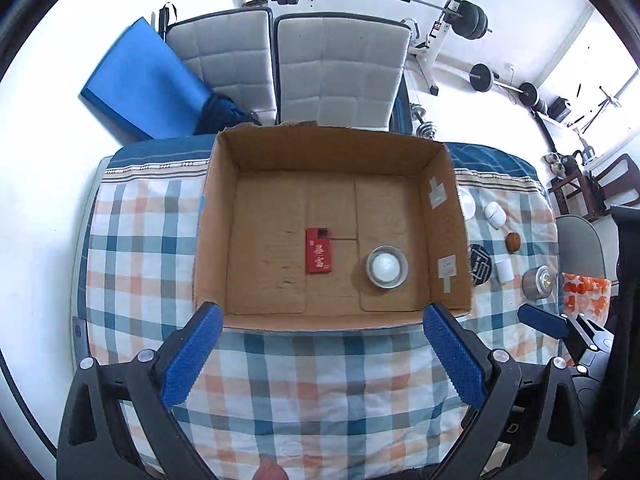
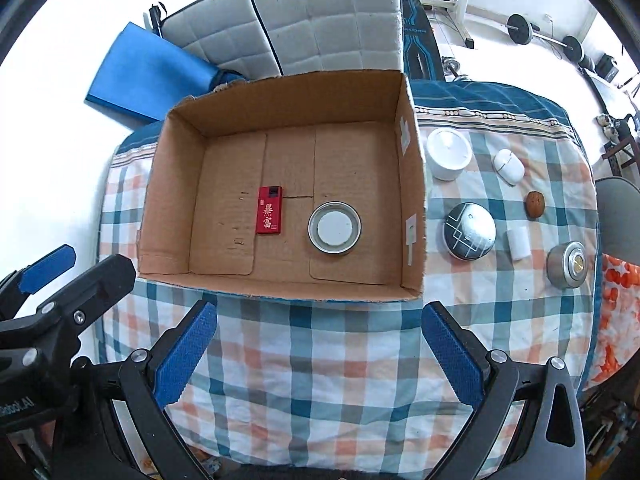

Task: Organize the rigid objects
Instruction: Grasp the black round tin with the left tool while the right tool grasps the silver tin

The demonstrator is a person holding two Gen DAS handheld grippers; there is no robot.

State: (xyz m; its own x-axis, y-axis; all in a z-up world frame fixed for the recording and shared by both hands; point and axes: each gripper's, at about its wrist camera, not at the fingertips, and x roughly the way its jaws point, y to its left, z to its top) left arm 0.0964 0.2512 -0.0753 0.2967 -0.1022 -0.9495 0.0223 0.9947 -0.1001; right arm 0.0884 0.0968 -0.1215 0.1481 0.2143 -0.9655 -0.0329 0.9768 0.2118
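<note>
Both tools spread, empty — left tool [image 1: 322, 344], right tool [image 2: 320, 344]. Cardboard box [image 2: 414, 200] just ahead w/ red box [image 2: 269, 210], tin [image 2: 334, 227] inside.

lighter [image 2: 269, 210] left of tin [image 2: 334, 227], in box [image 2: 280, 96]

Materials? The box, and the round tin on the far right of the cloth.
Box: brown corrugated cardboard, matte; ragged cut edges, creased floor flaps. Round tin: looks like brushed metal, silvery sheen with a brass-coloured centre; could be coated plastic.
</note>
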